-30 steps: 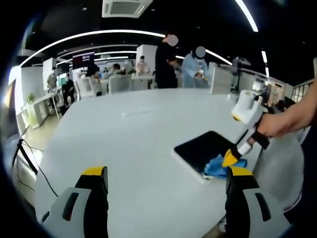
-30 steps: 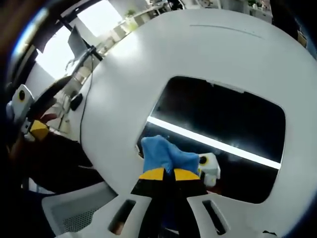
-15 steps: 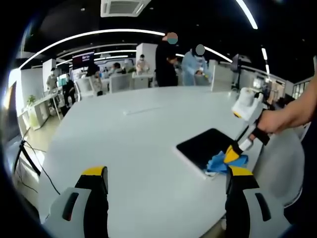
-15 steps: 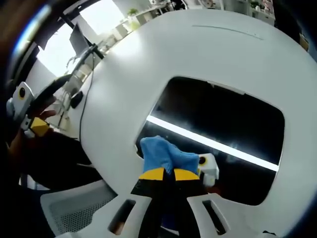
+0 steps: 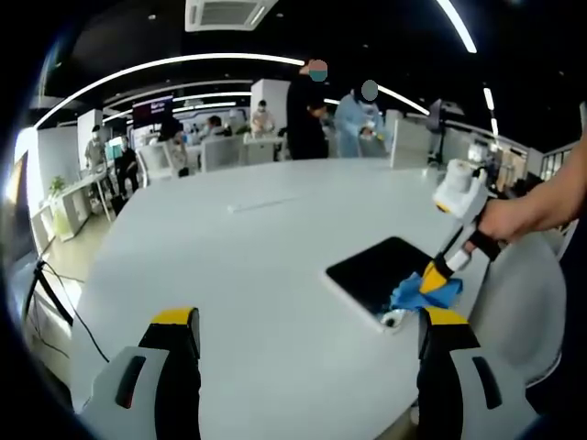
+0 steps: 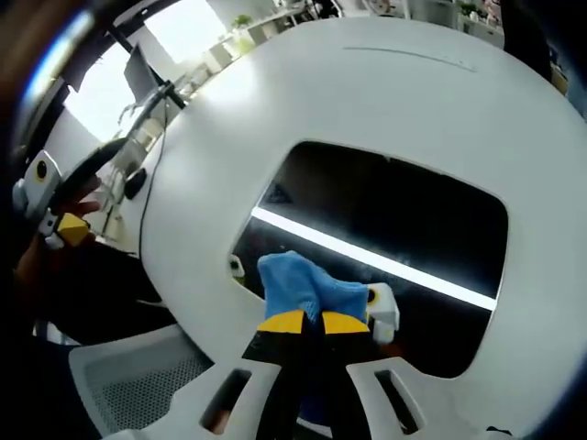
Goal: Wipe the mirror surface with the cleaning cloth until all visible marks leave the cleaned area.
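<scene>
A dark rectangular mirror [image 6: 385, 247] lies flat on the white table [image 6: 367, 92] and reflects a bright ceiling light strip. My right gripper [image 6: 305, 319] is shut on a blue cleaning cloth [image 6: 298, 286], which rests on the mirror's near part. In the left gripper view the mirror [image 5: 376, 272] sits at the right of the table, with the blue cloth [image 5: 424, 293] on its near corner under the right gripper [image 5: 431, 279], held by a hand. My left gripper [image 5: 307, 335] hangs open over the table, left of the mirror, with nothing between its jaws.
A grey mesh chair [image 5: 518, 307] stands beside the table at the right. Cables [image 5: 50, 293] trail off the table's left edge. Several people and desks [image 5: 229, 137] fill the far side of the room. The left gripper [image 6: 50, 215] and an arm show at the left of the right gripper view.
The right gripper with the cloth has slid a little along the mirror's near part, to the right in the left gripper view. The left gripper has stayed put.
</scene>
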The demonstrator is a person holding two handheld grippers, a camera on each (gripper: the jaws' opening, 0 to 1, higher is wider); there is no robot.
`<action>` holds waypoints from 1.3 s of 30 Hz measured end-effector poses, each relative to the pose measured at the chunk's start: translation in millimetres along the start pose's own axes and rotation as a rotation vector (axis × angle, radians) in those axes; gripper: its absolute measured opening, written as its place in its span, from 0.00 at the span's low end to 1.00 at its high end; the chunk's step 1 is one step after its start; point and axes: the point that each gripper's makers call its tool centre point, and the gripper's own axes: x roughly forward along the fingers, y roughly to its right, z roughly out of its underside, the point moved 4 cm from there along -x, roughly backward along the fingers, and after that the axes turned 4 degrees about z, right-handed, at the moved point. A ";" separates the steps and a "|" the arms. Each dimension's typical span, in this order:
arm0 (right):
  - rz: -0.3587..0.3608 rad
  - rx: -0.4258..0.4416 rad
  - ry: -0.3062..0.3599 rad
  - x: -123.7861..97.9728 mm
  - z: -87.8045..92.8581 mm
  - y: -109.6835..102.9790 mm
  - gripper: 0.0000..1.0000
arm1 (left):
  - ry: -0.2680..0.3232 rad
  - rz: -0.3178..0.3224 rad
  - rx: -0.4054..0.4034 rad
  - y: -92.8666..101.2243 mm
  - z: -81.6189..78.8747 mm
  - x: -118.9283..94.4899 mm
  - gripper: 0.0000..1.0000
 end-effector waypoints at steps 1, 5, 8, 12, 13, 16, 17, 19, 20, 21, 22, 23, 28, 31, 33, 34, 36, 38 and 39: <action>0.001 0.001 0.001 -0.3 0.4 1.0 0.00 | 0.000 0.000 0.000 0.2 -0.1 0.3 1.00; 0.002 -0.002 0.001 -0.5 0.3 2.0 0.00 | -0.002 0.003 0.004 0.4 -0.7 2.7 1.00; 0.003 -0.001 0.000 -0.3 -0.3 1.7 0.00 | -0.002 0.004 0.005 1.0 -1.1 3.7 1.00; 0.003 0.000 0.002 0.1 -0.9 2.2 0.00 | -0.003 0.008 0.010 2.0 -1.9 4.7 1.00; 0.004 0.001 0.003 0.2 -1.1 2.4 0.00 | -0.003 0.007 0.010 1.8 -1.8 4.8 1.00; 0.012 -0.001 0.008 0.9 -3.5 3.7 0.00 | -0.004 0.007 0.008 1.9 -1.9 5.0 1.00; 0.014 -0.002 0.009 1.1 -4.6 4.2 0.00 | -0.006 0.007 0.009 2.4 -1.8 5.1 1.00; 0.017 -0.001 0.011 1.6 -6.0 4.8 0.00 | -0.005 0.007 0.008 2.4 -1.8 5.6 1.00; 0.019 0.000 0.012 1.9 -6.8 5.3 0.00 | -0.005 0.007 0.006 2.5 -1.8 5.9 1.00; 0.021 0.002 0.015 2.2 -7.7 5.9 0.00 | -0.004 0.009 0.004 2.6 -1.6 6.7 1.00; 0.023 0.004 0.017 2.4 -8.7 6.4 0.00 | 0.000 0.013 -0.002 3.3 -1.9 7.1 1.00; 0.026 0.002 0.020 2.5 -9.4 6.9 0.00 | 0.002 0.018 -0.011 4.0 -1.9 7.5 1.00; 0.034 0.001 0.026 3.6 -13.2 9.0 0.00 | 0.008 -0.001 -0.025 1.0 -1.2 6.6 1.00; 0.038 0.003 0.029 4.0 -16.1 11.5 0.00 | 0.016 -0.005 -0.033 -0.5 -2.4 5.6 1.00; 0.041 0.004 0.030 4.5 -18.2 13.0 0.00 | 0.018 -0.003 -0.040 -0.8 -2.9 5.0 1.00; 0.042 0.004 0.031 4.8 -19.2 13.5 0.00 | 0.023 -0.002 -0.049 -1.2 -3.7 4.7 1.00; 0.046 0.001 0.032 5.3 -21.4 14.7 0.00 | 0.034 -0.006 -0.059 -2.1 -5.4 4.2 1.00; 0.050 -0.004 0.032 5.8 -23.8 16.1 0.00 | 0.039 -0.007 -0.064 -2.3 -6.3 4.1 1.00; 0.053 -0.007 0.032 6.0 -25.4 16.9 0.00 | 0.039 -0.008 -0.063 -2.3 -6.6 4.1 1.00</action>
